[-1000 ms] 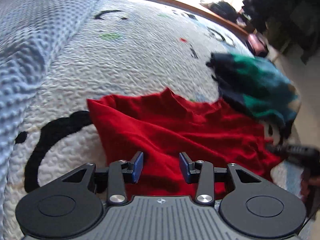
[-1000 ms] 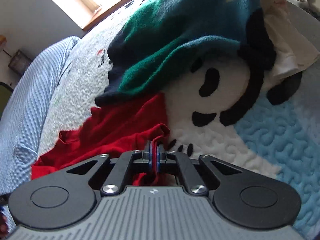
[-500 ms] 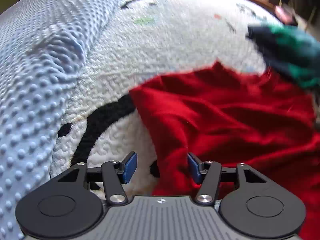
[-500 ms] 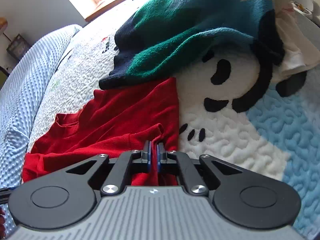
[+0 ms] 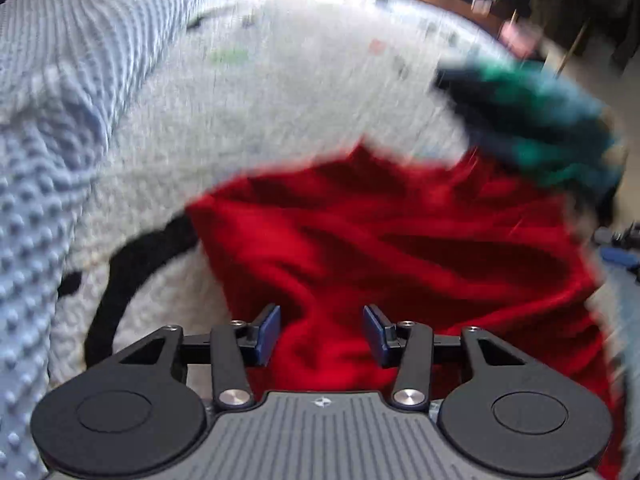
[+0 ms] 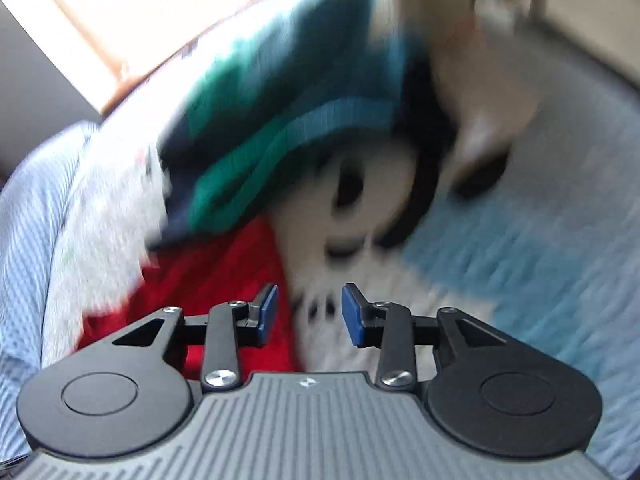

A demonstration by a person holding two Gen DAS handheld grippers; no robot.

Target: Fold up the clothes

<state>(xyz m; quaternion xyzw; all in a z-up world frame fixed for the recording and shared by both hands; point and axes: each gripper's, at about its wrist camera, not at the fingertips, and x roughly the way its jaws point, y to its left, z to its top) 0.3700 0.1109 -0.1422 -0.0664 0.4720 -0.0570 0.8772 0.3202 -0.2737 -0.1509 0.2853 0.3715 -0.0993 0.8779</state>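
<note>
A red garment [image 5: 400,248] lies rumpled on a white quilted bedspread [image 5: 304,92] with black panda shapes. My left gripper [image 5: 322,334] is open, its jaws just above the garment's near edge, holding nothing. In the right wrist view the red garment [image 6: 224,280] lies at lower left. My right gripper [image 6: 308,314] is open and empty, over the garment's right edge and the white bedspread [image 6: 360,320]. Both views are motion-blurred.
A green, teal and navy knit garment [image 6: 288,120] lies heaped beyond the red one; it also shows in the left wrist view [image 5: 532,124]. A pale blue textured blanket [image 5: 52,120] runs along the left. A light blue quilt patch [image 6: 520,248] lies right.
My right gripper has opened and let go of the red garment's edge, which dropped onto the bed. My left gripper swung back over the garment, still open.
</note>
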